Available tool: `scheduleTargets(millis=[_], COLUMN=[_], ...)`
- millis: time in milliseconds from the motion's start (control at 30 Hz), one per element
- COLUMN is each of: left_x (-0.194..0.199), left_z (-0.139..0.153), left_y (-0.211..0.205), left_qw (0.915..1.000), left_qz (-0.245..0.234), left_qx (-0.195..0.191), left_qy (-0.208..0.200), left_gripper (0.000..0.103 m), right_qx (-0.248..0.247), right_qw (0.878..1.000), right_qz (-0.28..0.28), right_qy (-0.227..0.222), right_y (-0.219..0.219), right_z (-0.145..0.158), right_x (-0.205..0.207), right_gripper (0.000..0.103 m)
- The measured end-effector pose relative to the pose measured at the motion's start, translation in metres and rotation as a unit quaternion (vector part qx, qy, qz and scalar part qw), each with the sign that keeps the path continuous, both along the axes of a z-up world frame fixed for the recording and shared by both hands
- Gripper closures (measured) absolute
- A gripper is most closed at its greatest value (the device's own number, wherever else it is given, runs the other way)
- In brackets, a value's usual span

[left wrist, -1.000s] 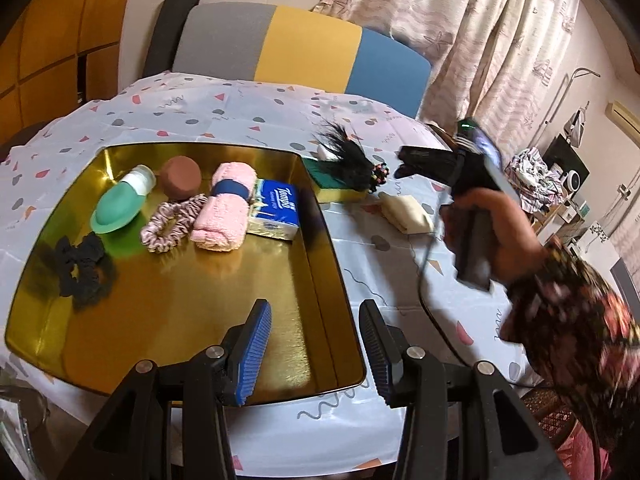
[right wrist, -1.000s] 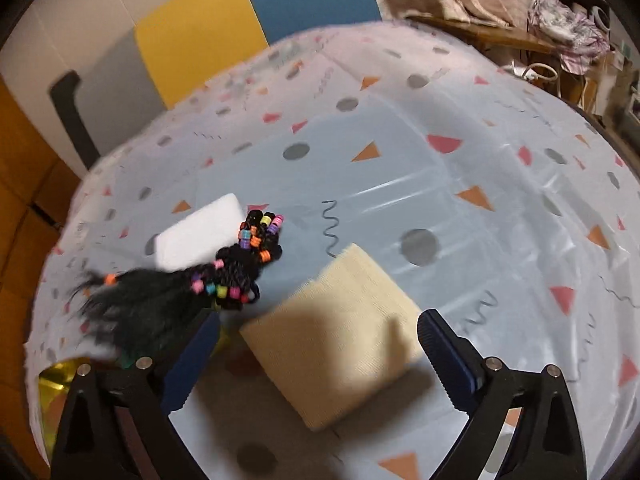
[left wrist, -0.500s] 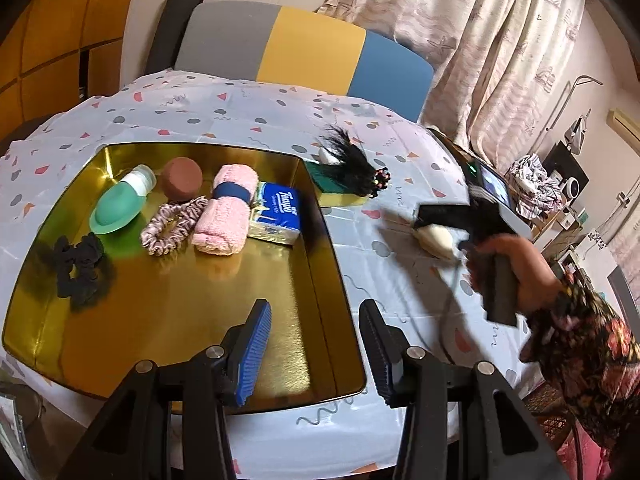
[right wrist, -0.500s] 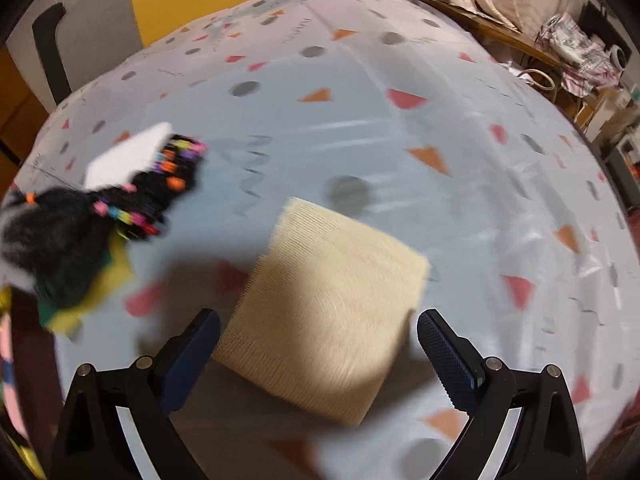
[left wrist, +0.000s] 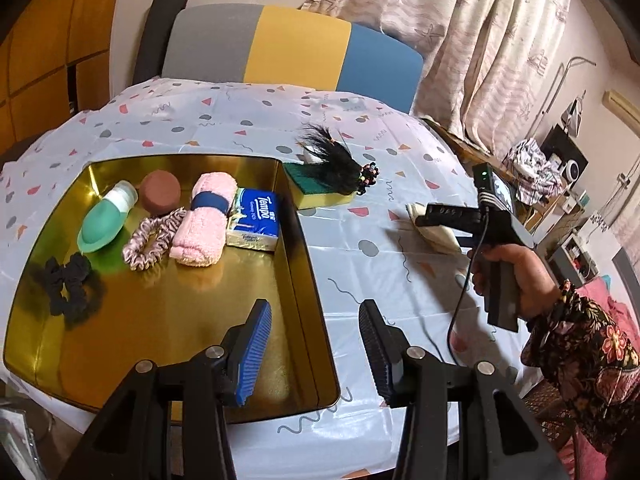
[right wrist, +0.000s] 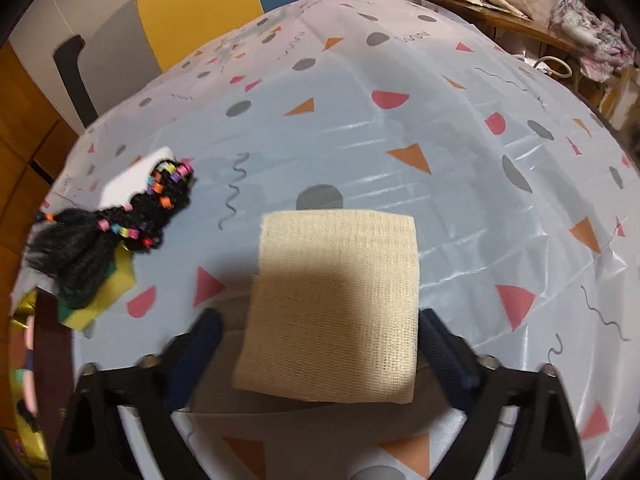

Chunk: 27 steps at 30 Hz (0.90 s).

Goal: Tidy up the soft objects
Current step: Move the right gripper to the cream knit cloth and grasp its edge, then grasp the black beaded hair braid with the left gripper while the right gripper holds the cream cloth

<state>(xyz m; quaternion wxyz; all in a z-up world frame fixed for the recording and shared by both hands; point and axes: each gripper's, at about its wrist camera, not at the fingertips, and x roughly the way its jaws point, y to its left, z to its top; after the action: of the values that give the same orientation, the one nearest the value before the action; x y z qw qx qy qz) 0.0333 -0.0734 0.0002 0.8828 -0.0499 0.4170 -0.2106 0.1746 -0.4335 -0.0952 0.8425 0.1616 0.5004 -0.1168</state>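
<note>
A folded cream cloth [right wrist: 334, 304] lies flat on the patterned tablecloth, between the open fingers of my right gripper [right wrist: 320, 340], which straddles its near half without gripping. In the left wrist view the cloth [left wrist: 434, 228] lies partly under the right gripper [left wrist: 448, 216]. A gold tray [left wrist: 308, 264] holds a pink rolled towel [left wrist: 202, 220], a tissue pack [left wrist: 256, 220], a pink scrunchie [left wrist: 150, 238], a black scrunchie [left wrist: 68, 284], a green bottle [left wrist: 102, 218] and a brown puff [left wrist: 161, 192]. My left gripper [left wrist: 316, 344] is open and empty over the tray's near right edge.
A black beaded hair piece [right wrist: 108, 232] lies on a yellow-green sponge [right wrist: 100, 296] beside a white block [right wrist: 132, 180], just beyond the tray's far right corner [left wrist: 332, 184]. A colour-block chair [left wrist: 288, 48] stands at the table's far side. Curtains and clutter are at the right.
My right gripper has turned square to the cream cloth and moved down and in, so the cloth now sits between its fingers. The left gripper has stayed still.
</note>
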Motion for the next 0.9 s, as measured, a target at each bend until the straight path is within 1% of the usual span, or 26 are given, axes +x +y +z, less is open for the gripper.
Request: scheduleTargets(millis=[33, 67, 100, 133, 300, 367, 400, 467, 567, 700, 767, 833, 900], left_x=[0.001, 0.002, 0.004, 0.006, 0.024, 0.036, 0.044, 0.063, 0.089, 0.123, 0.140, 0.153, 0.167], left_z=[0.001, 0.003, 0.005, 0.007, 0.020, 0.024, 0.026, 0.028, 0.029, 0.025, 0.018, 0.012, 0.007], left_y=[-0.002, -0.005, -0.010, -0.014, -0.039, -0.048, -0.053, -0.066, -0.086, -0.117, -0.132, -0.143, -0.156], left_qw=[1.0000, 1.0000, 0.9999, 0.9999, 0.9989, 0.9985, 0.9984, 0.9982, 0.9979, 0.9940, 0.9906, 0.9878, 0.9853], left_qz=[-0.002, -0.004, -0.006, -0.009, -0.028, -0.029, -0.031, -0.027, -0.027, -0.028, -0.025, -0.025, -0.031], left_qx=[0.001, 0.004, 0.008, 0.012, 0.030, 0.038, 0.041, 0.051, 0.057, 0.102, 0.132, 0.150, 0.166], left_qy=[-0.001, -0.003, -0.006, -0.007, -0.021, -0.024, -0.025, -0.017, -0.014, -0.027, -0.028, -0.033, -0.026], left_gripper=[0.057, 0.057, 0.057, 0.057, 0.057, 0.057, 0.057, 0.057, 0.057, 0.055, 0.052, 0.046, 0.045], right_qx=[-0.022, -0.033, -0.033, -0.036, -0.011, -0.011, -0.007, 0.013, 0.038, 0.054, 0.062, 0.069, 0.082], right_qw=[1.000, 0.999, 0.999, 0.999, 0.999, 0.999, 0.999, 0.999, 0.999, 0.998, 0.998, 0.997, 0.996], right_qz=[0.002, 0.009, 0.011, 0.010, 0.023, 0.030, 0.028, 0.019, 0.019, 0.023, 0.023, 0.022, 0.017], right_qy=[0.002, 0.009, 0.011, 0.014, 0.026, 0.027, 0.027, 0.026, 0.018, 0.008, 0.003, 0.003, 0.007], right_y=[0.004, 0.006, 0.005, 0.004, -0.008, -0.013, -0.017, -0.022, -0.023, -0.021, -0.022, -0.024, -0.027], right_z=[0.001, 0.002, 0.001, 0.002, 0.006, 0.006, 0.006, 0.008, 0.007, 0.012, 0.014, 0.014, 0.013], right_x=[-0.001, -0.001, 0.001, 0.000, -0.009, -0.014, -0.018, -0.022, -0.018, -0.019, -0.020, -0.020, -0.022], right_gripper=[0.024, 0.026, 0.030, 0.037, 0.049, 0.055, 0.056, 0.062, 0.065, 0.067, 0.067, 0.067, 0.067])
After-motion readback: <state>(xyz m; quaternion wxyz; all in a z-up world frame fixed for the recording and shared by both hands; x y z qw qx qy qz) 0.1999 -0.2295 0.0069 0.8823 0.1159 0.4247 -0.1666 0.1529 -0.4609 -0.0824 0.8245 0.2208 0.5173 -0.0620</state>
